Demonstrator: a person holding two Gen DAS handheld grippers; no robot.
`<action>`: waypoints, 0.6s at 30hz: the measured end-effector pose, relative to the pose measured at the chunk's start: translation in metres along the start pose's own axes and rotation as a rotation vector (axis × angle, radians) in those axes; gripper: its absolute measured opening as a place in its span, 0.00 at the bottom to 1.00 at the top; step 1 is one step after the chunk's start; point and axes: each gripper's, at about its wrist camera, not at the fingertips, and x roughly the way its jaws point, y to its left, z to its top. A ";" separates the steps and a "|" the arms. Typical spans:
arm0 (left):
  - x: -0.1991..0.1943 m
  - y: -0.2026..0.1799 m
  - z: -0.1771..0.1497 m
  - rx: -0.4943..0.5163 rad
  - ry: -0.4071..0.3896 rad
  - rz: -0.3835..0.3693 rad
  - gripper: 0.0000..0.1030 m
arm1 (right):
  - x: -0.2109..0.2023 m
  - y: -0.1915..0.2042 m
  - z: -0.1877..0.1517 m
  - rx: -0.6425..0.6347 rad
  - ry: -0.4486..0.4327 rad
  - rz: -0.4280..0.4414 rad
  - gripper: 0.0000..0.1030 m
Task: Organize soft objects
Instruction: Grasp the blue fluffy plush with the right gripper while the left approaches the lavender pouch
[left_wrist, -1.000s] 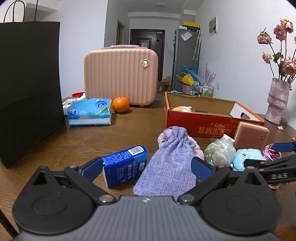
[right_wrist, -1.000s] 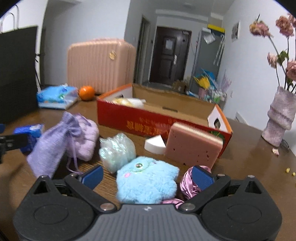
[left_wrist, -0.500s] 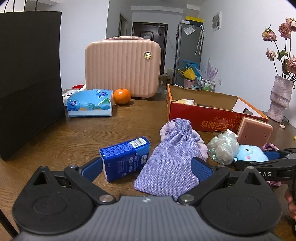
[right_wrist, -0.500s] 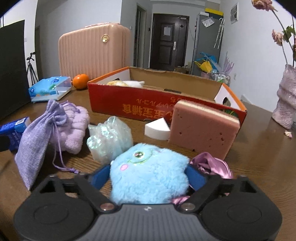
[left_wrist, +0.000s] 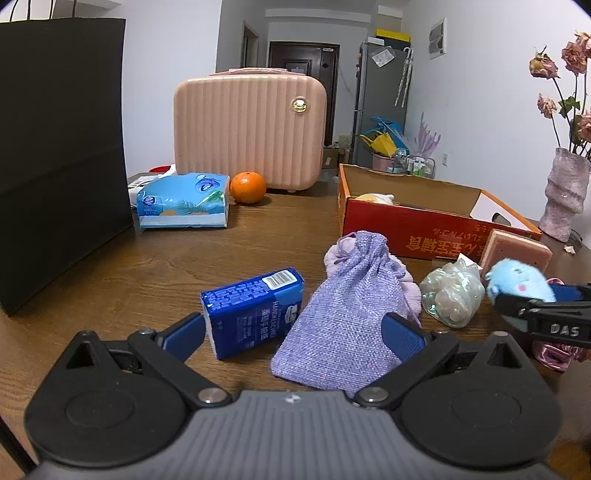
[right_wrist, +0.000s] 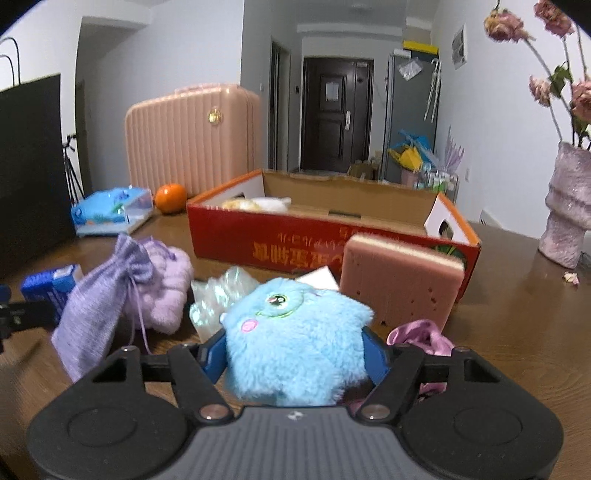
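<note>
right wrist view: right claw (right_wrist: 295, 360) has just closed on blue plush toy (right_wrist: 295, 332); left claw (left_wrist: 293, 328) gapes empty.

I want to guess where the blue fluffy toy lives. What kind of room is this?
Most likely a living room or dining area in someone's home. A wooden table holds toys and tissues, a vase of dried roses stands on it, and a front door and fridge are behind.

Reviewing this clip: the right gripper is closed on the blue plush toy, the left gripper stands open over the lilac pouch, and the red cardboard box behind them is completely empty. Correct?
Not quite. The red cardboard box is not empty: the right wrist view shows a pale soft item lying in its far left corner. The rest holds: the right gripper grips the blue plush toy, and the left gripper stands open over the lilac pouch.
</note>
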 end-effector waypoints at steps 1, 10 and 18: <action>0.000 0.000 0.000 -0.001 0.001 0.005 1.00 | -0.003 -0.001 0.001 0.002 -0.013 -0.001 0.68; -0.002 -0.018 0.002 0.061 0.003 -0.022 1.00 | -0.026 -0.010 0.004 0.044 -0.103 -0.001 0.68; 0.021 -0.040 0.008 0.139 0.067 -0.045 1.00 | -0.037 -0.018 0.003 0.063 -0.131 -0.010 0.69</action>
